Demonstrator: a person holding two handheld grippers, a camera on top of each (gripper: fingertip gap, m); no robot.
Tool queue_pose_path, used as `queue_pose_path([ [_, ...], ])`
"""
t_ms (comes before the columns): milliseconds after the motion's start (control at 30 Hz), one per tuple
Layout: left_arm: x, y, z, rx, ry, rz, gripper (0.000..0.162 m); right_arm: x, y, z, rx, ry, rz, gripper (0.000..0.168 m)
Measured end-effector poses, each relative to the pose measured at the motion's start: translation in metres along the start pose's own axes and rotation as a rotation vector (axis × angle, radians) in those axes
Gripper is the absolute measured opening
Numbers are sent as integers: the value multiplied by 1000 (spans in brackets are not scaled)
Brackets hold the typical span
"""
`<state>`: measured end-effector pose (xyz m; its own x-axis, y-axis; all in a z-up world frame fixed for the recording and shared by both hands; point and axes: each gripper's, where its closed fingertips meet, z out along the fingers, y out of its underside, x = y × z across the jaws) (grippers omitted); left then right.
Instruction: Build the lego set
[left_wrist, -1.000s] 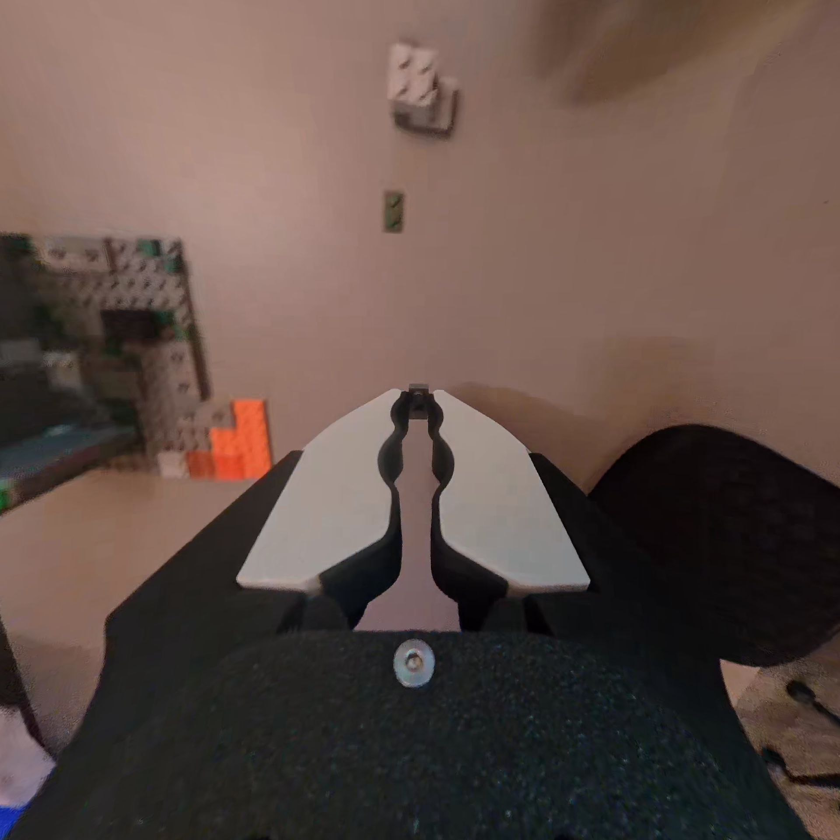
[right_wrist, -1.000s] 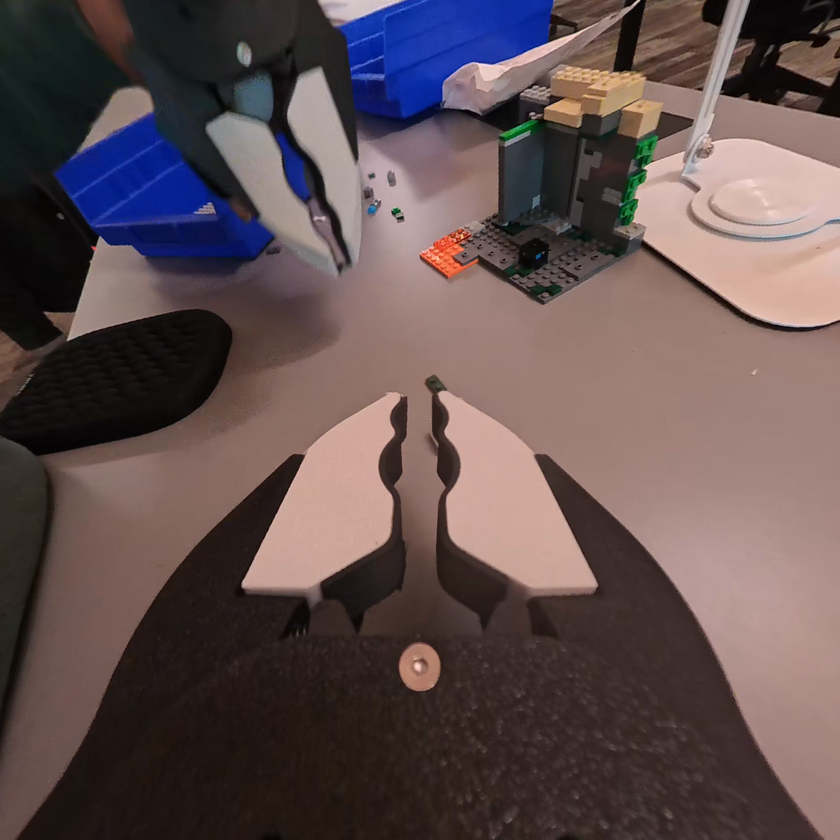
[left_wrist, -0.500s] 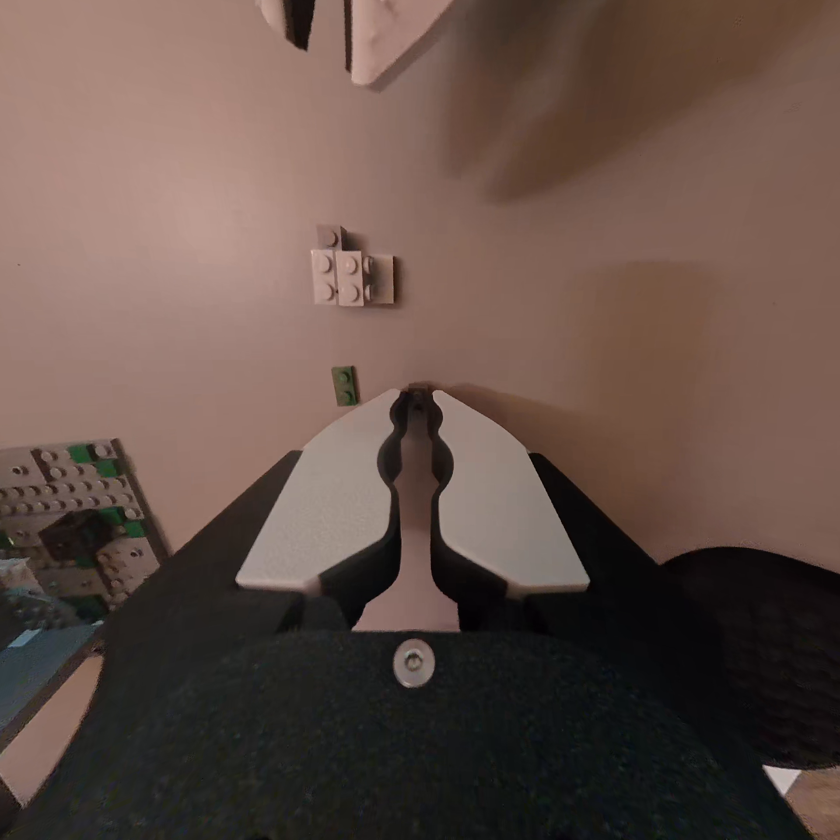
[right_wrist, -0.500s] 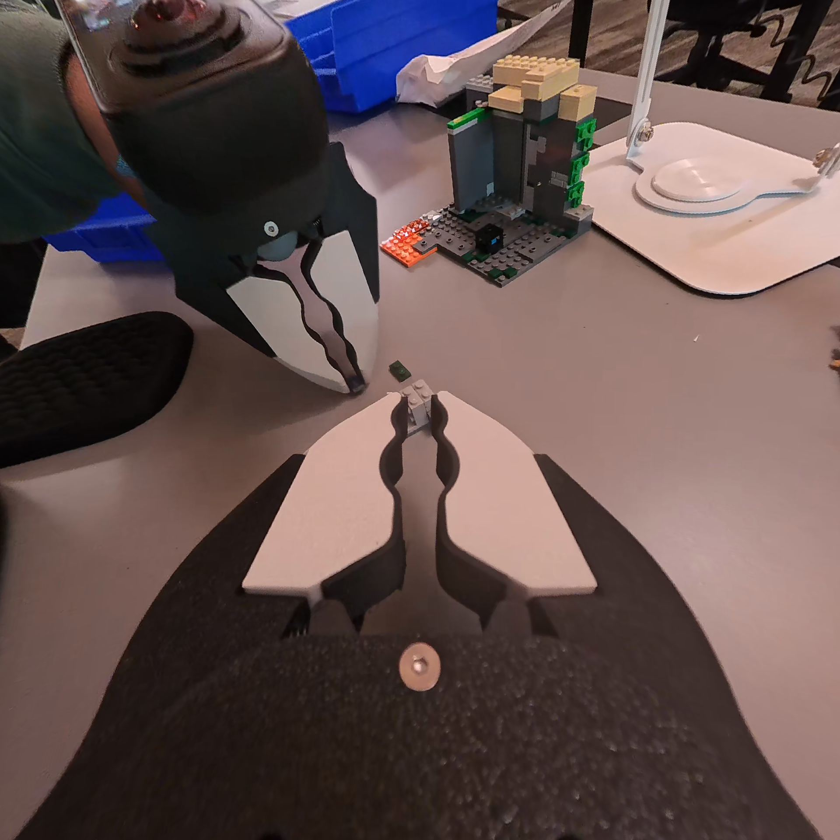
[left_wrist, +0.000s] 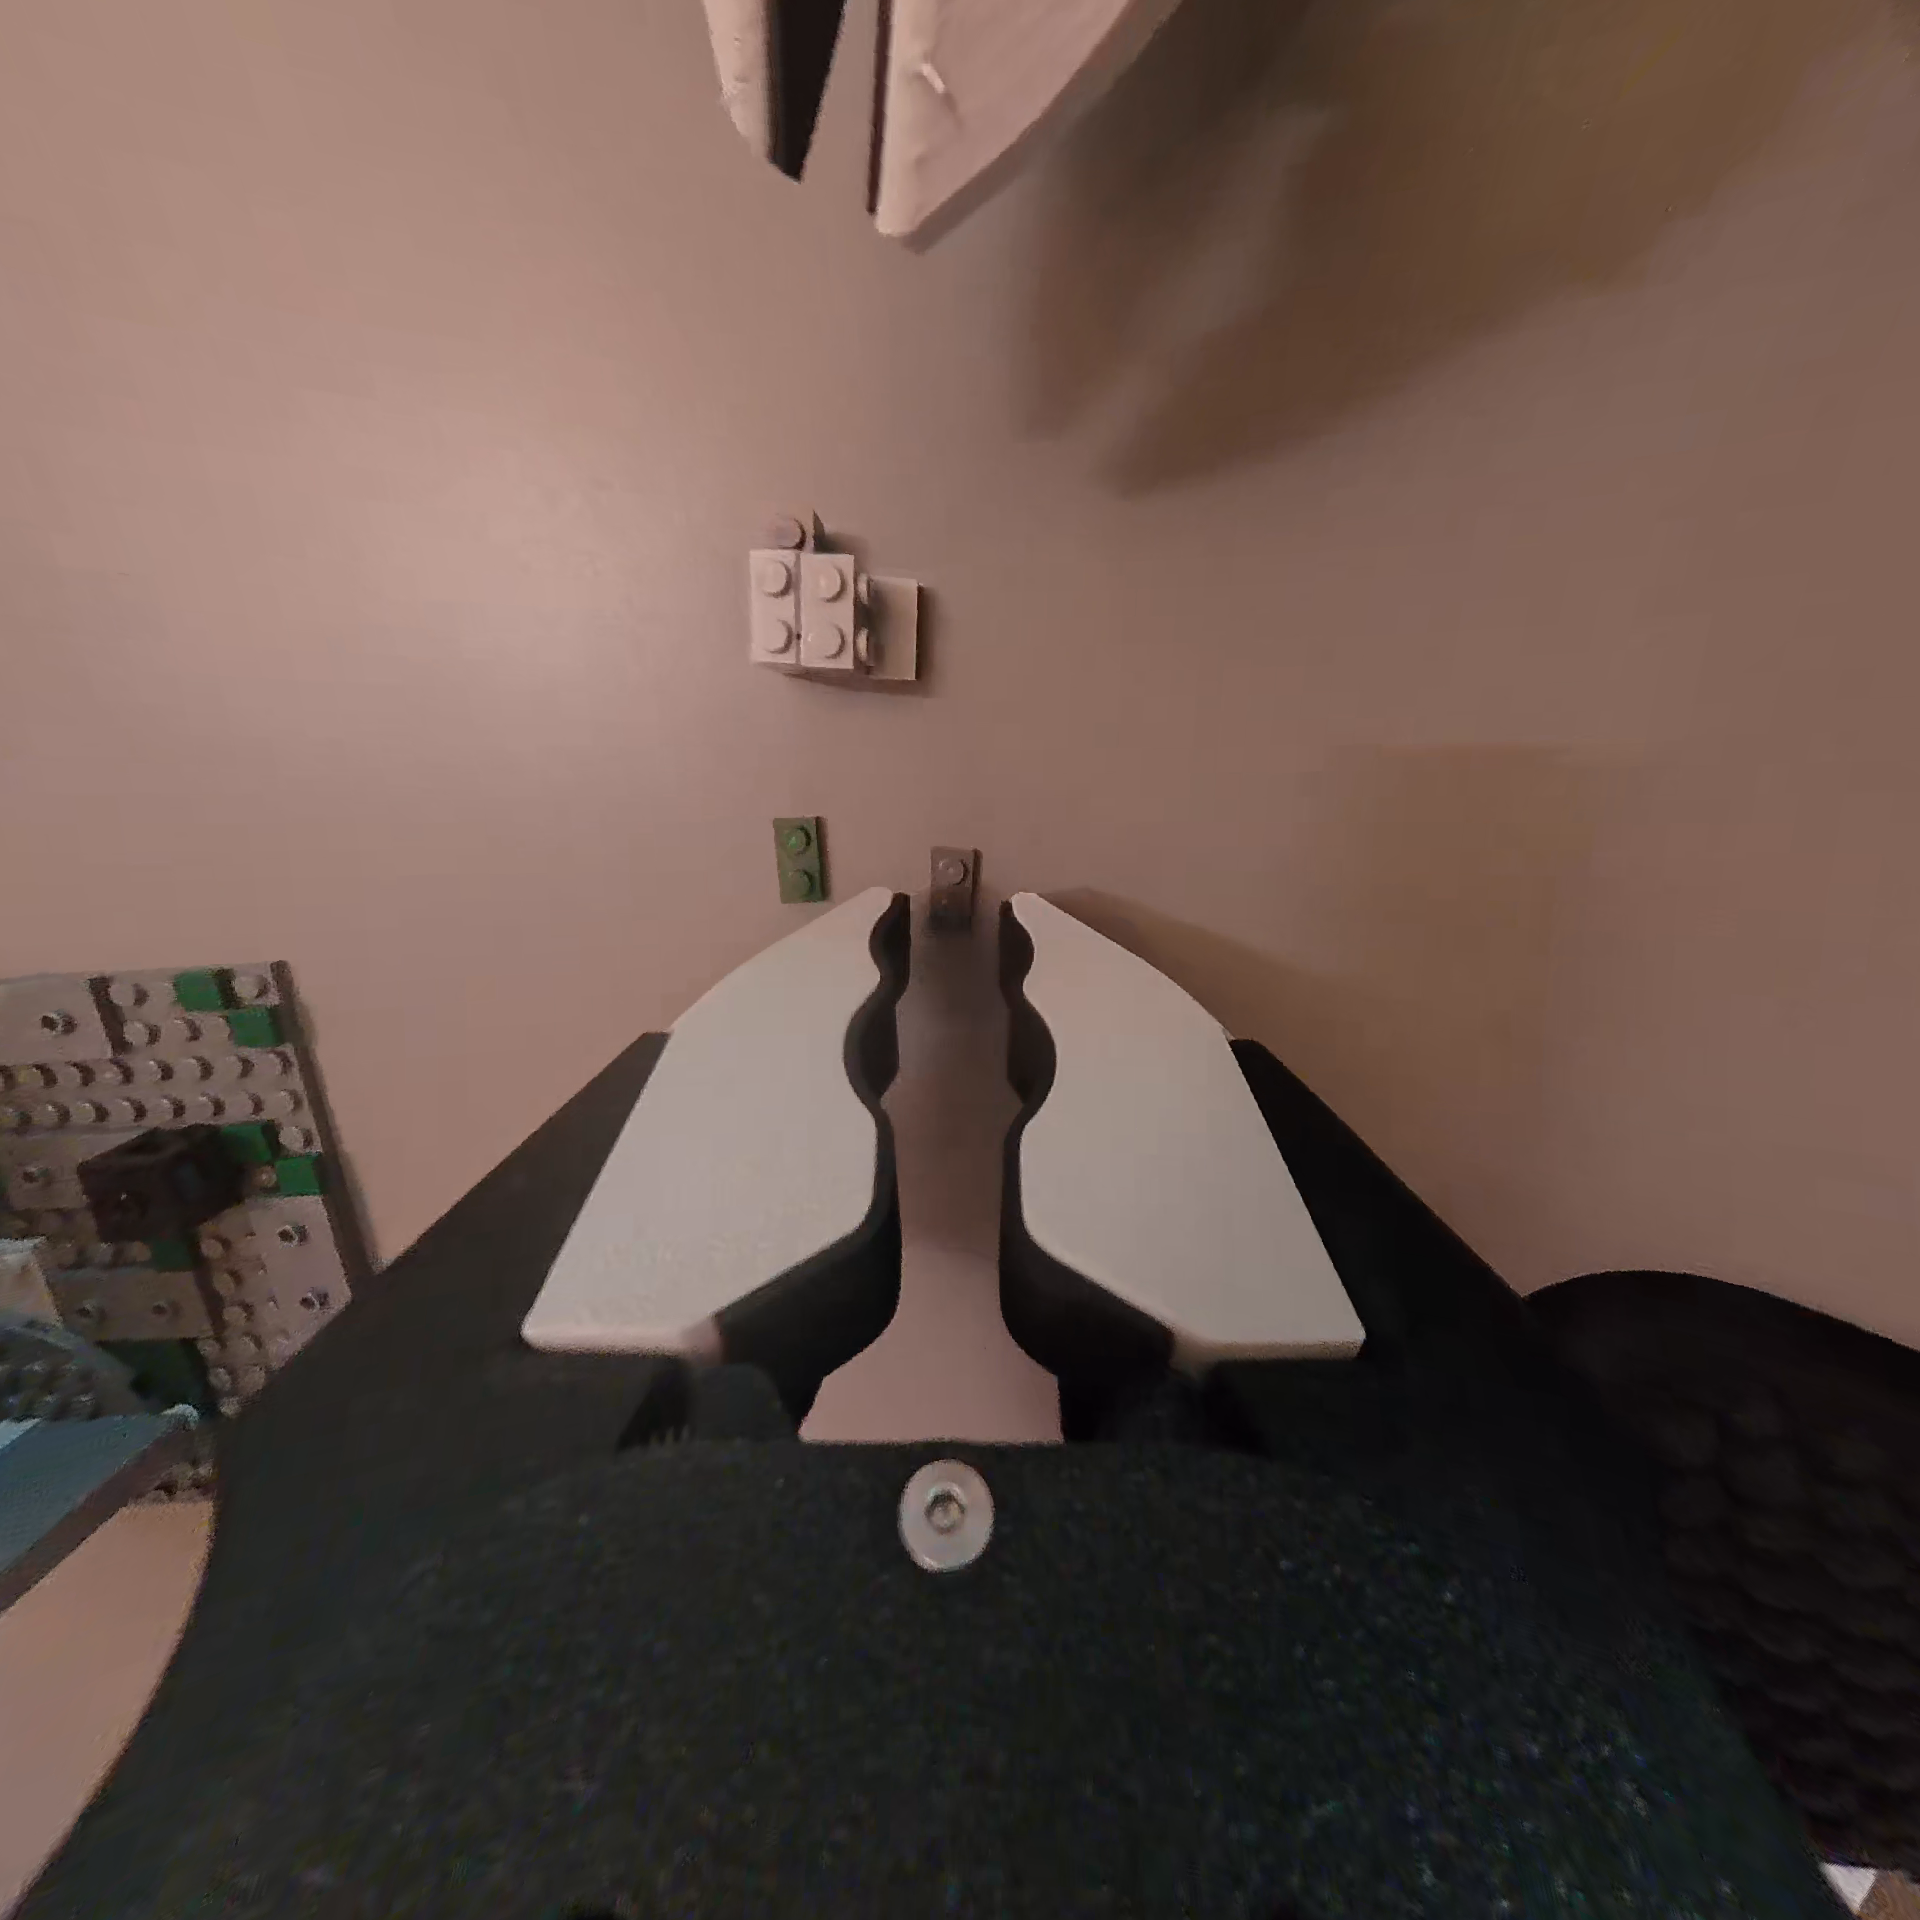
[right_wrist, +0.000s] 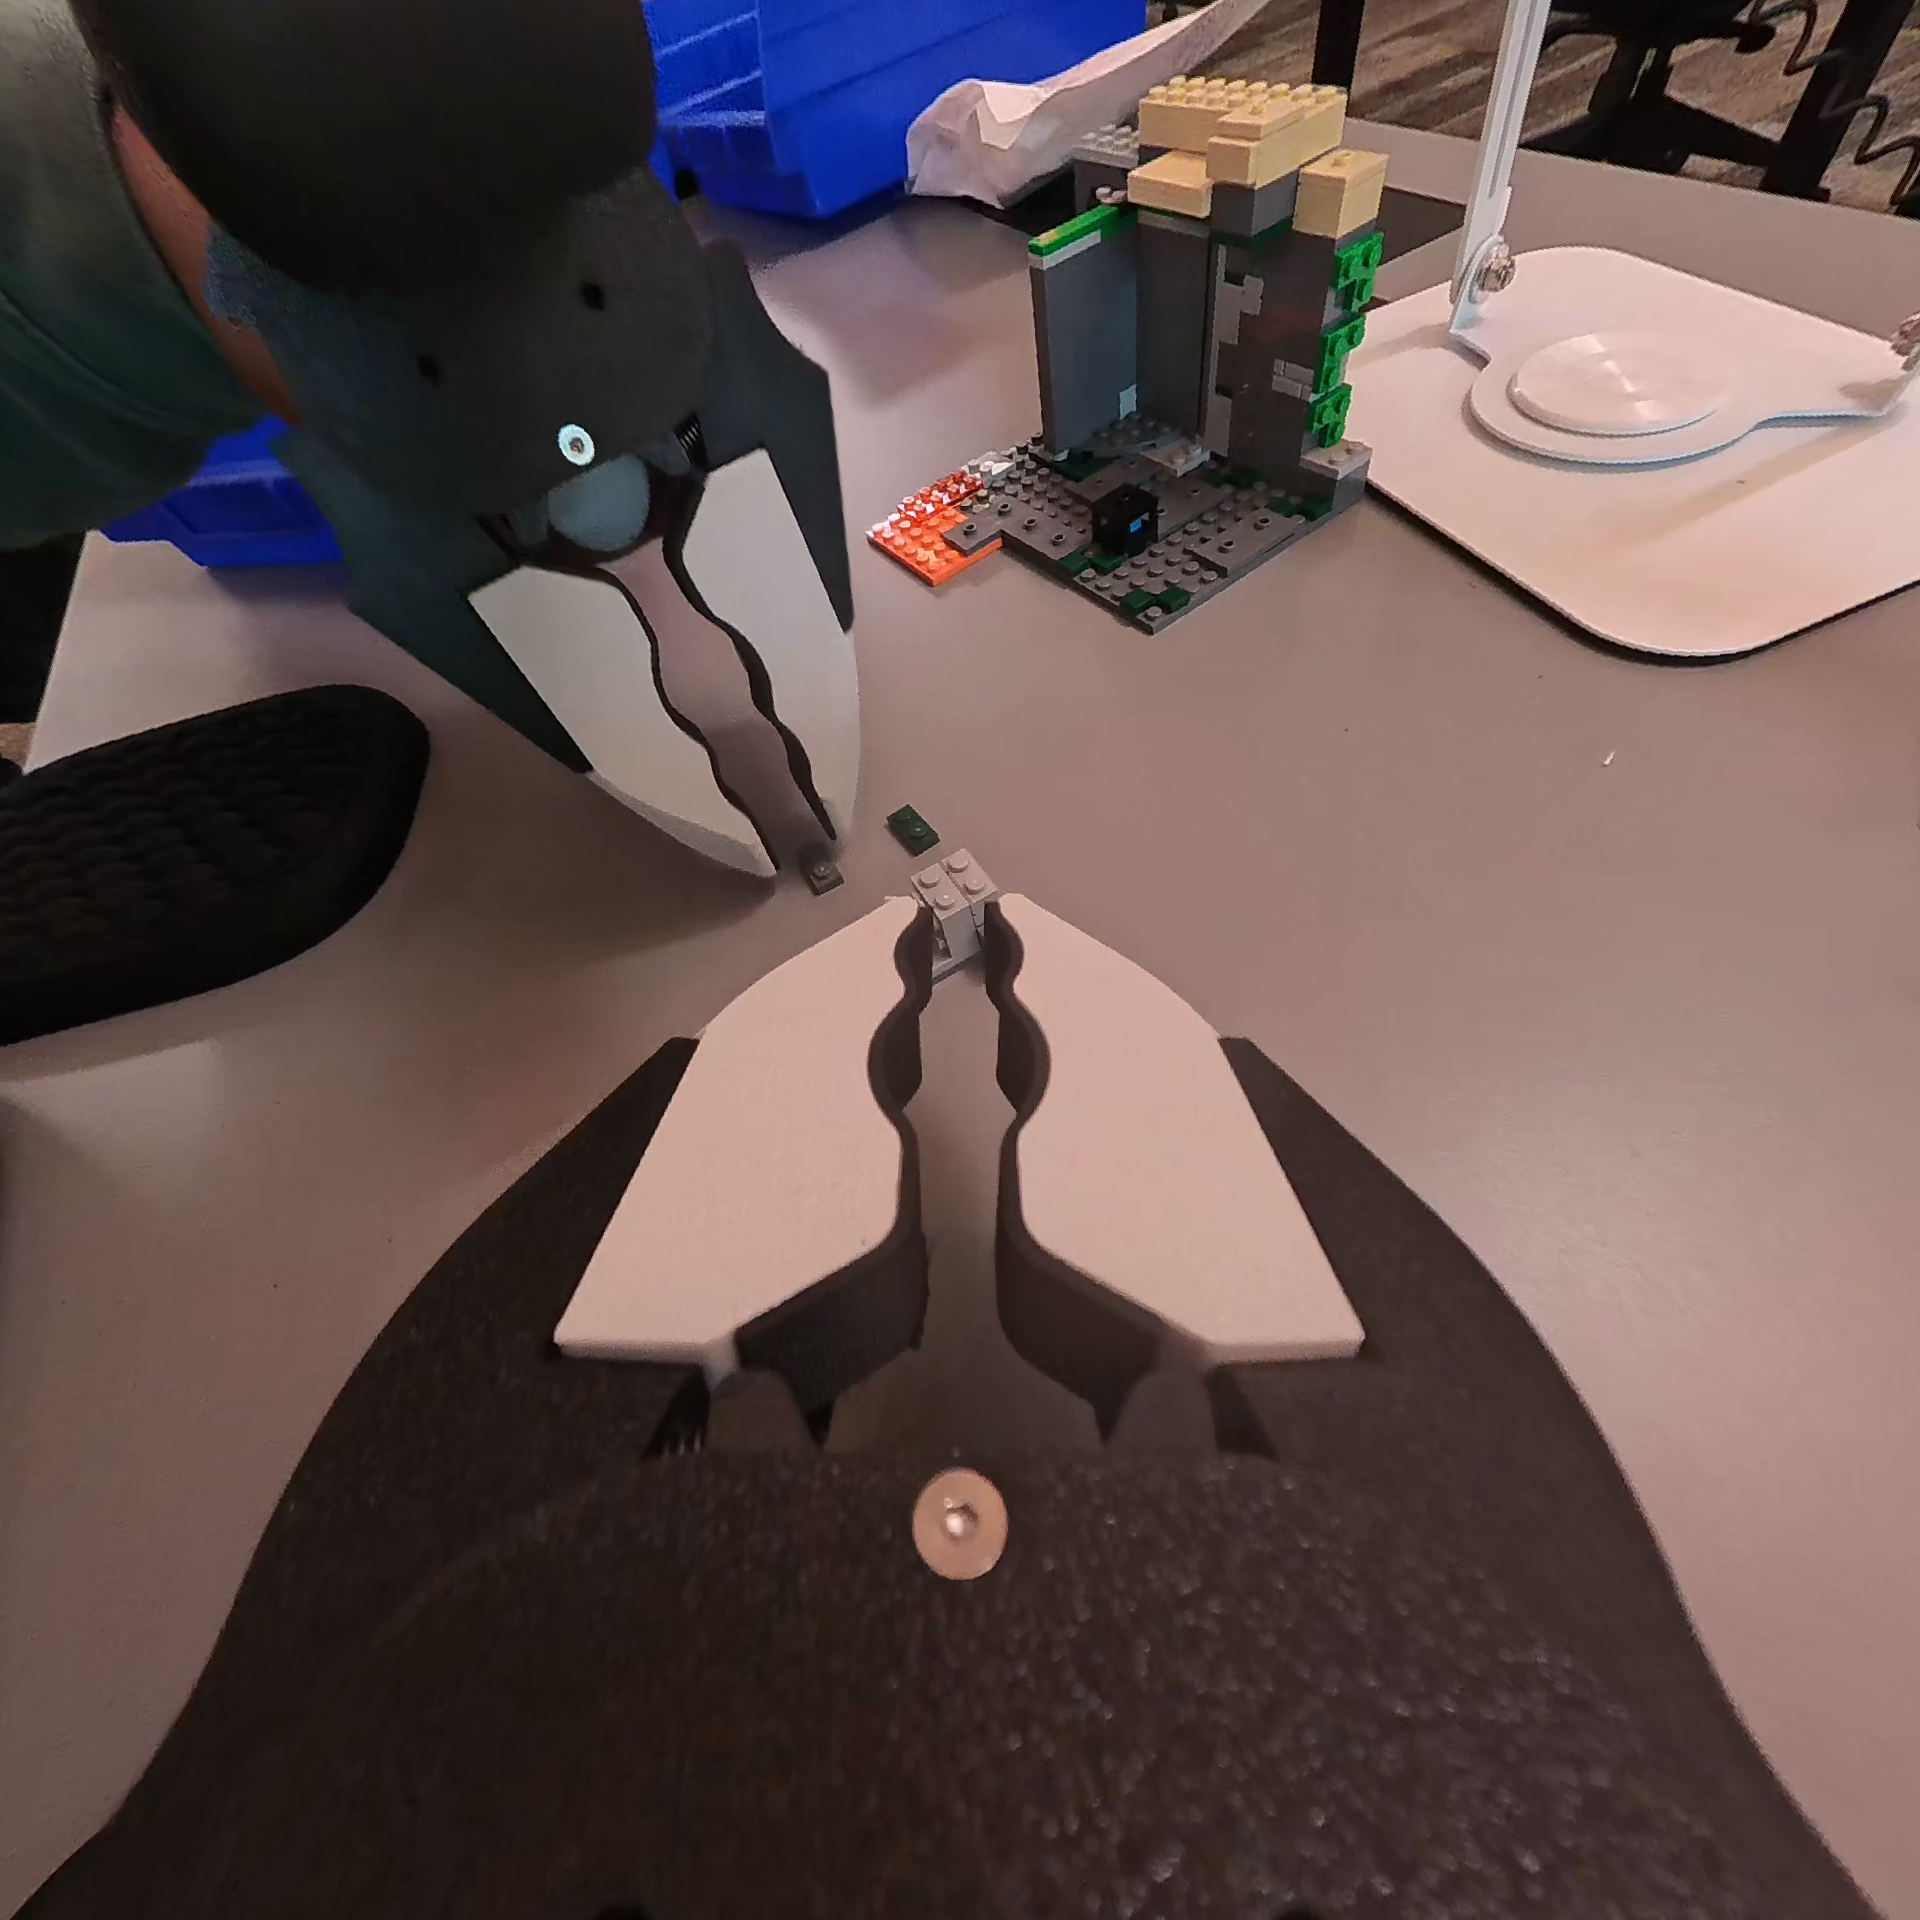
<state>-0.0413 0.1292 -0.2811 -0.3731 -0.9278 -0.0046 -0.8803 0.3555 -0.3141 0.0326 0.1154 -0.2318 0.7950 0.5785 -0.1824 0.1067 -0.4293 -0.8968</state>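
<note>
Your left gripper (left_wrist: 953, 906) stands parted over a small grey plate (left_wrist: 953, 886) on the table (left_wrist: 1455, 727) — your right gripper (right_wrist: 954, 914) sits narrow around the light grey brick cluster (right_wrist: 954, 899), though a grip isn't clear.

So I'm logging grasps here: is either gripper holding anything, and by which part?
Neither. The left gripper is open over a small grey plate on the table. The right gripper is open around a light grey brick cluster, apparently not clamped.
</note>
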Motion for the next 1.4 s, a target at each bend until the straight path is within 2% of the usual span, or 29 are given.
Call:
queue_pose_path([
  [267,-2,-9,-12,198,-32,-34,15,-1,2,1,-7,-2,-5,9],
  [467,2,-4,-5,313,-20,-71,17,0,2,1,-8,0,-5,9],
  [633,4,3,5,318,-13,-97,16,0,2,1,-10,1,-7,9],
  [1167,-2,-5,8,330,-42,-83,7,-6,6,3,-35,-24,-32,9],
  [1300,10,-18,0,384,-38,-38,7,-30,4,5,-16,-123,-123,9],
  [1400,21,-29,-8,406,-36,14,7,-51,11,9,-46,-170,-272,12],
])
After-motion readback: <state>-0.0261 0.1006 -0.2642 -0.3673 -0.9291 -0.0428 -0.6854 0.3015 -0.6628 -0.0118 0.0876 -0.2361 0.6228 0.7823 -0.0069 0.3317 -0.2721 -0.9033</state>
